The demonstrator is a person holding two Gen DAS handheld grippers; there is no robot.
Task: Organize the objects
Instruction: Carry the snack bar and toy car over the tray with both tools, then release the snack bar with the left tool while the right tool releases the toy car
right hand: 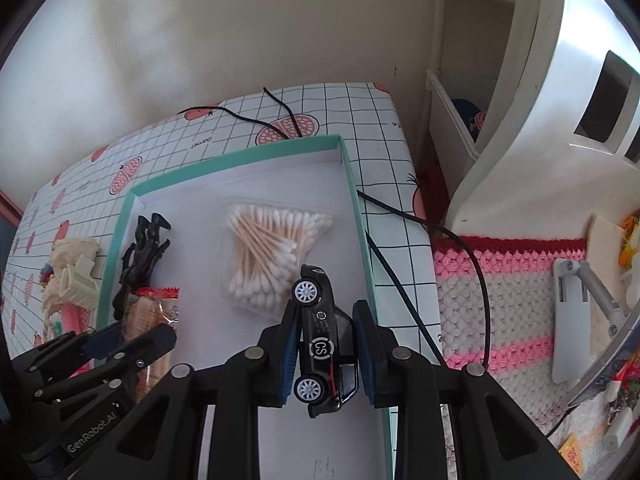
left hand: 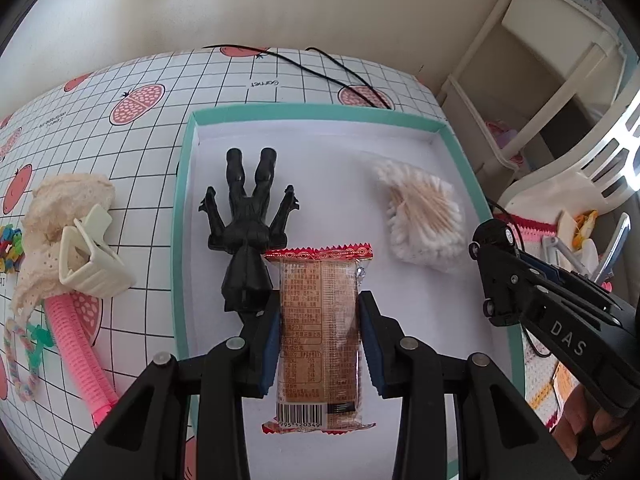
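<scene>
A teal-rimmed box (left hand: 182, 216) with a white floor lies on the gridded table. In it lie a black figurine (left hand: 248, 224) and a bag of cotton swabs (left hand: 420, 216). My left gripper (left hand: 319, 344) is shut on a wrapped biscuit packet (left hand: 318, 332) held over the box floor. My right gripper (right hand: 325, 354) is shut on a black toy car (right hand: 322, 340), turned on its side, over the box's right part near the cotton swabs (right hand: 268, 252). The right gripper with the car also shows in the left wrist view (left hand: 496, 276), and the left gripper with the packet (right hand: 150, 336) in the right wrist view.
Left of the box lie a cream hair claw (left hand: 90, 256), lace cloth (left hand: 60, 204), a pink roller (left hand: 80, 344) and small colourful trinkets (left hand: 10, 248). Black cables (left hand: 340, 72) cross the table's far side. Right of the table are a crocheted mat (right hand: 508, 308) and a white shelf (left hand: 540, 80).
</scene>
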